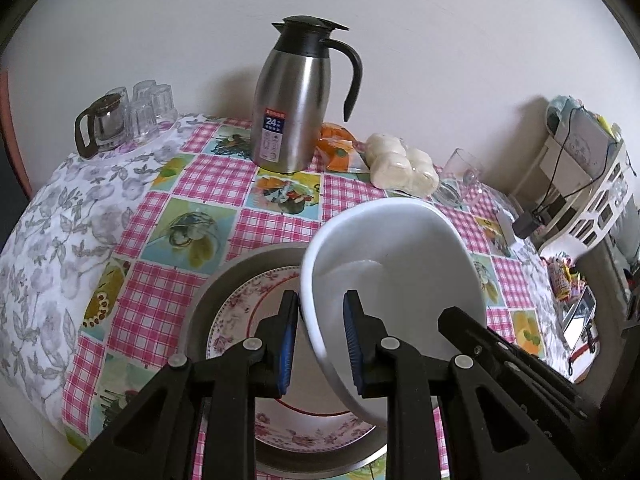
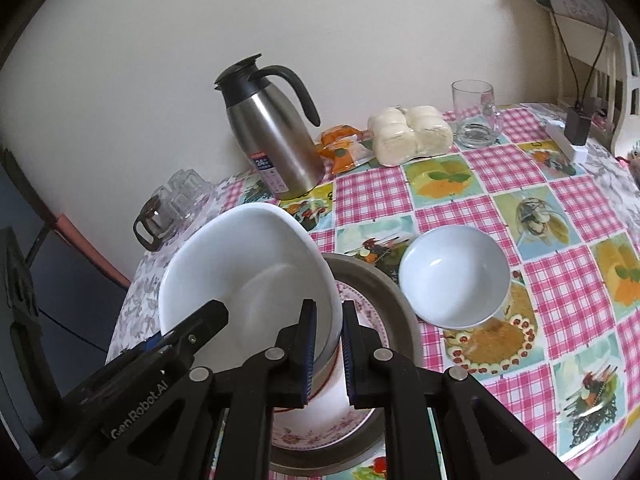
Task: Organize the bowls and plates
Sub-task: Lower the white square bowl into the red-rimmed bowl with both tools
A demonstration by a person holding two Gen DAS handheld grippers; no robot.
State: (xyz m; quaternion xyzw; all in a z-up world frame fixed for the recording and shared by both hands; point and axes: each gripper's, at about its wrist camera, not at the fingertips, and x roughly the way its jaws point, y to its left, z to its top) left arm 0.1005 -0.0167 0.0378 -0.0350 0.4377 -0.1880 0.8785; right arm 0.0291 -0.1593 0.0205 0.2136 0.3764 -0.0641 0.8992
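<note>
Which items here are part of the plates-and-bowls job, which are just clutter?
Job:
- large white bowl, clamped at opposite rims by left gripper and right gripper
- floral plate
- metal pan under it
- small white bowl

Clutter:
- thermos jug
- bagged buns
- glass mug
- upturned glasses

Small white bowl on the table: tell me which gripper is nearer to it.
Right. The right gripper grips the big bowl's rim right beside the small bowl; the left gripper grips the opposite rim.

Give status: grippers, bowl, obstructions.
Left gripper and right gripper both shut on large white bowl rim, opposite sides. Bowl tilted above floral plate in metal pan. Small white bowl beside pan, apart.
</note>
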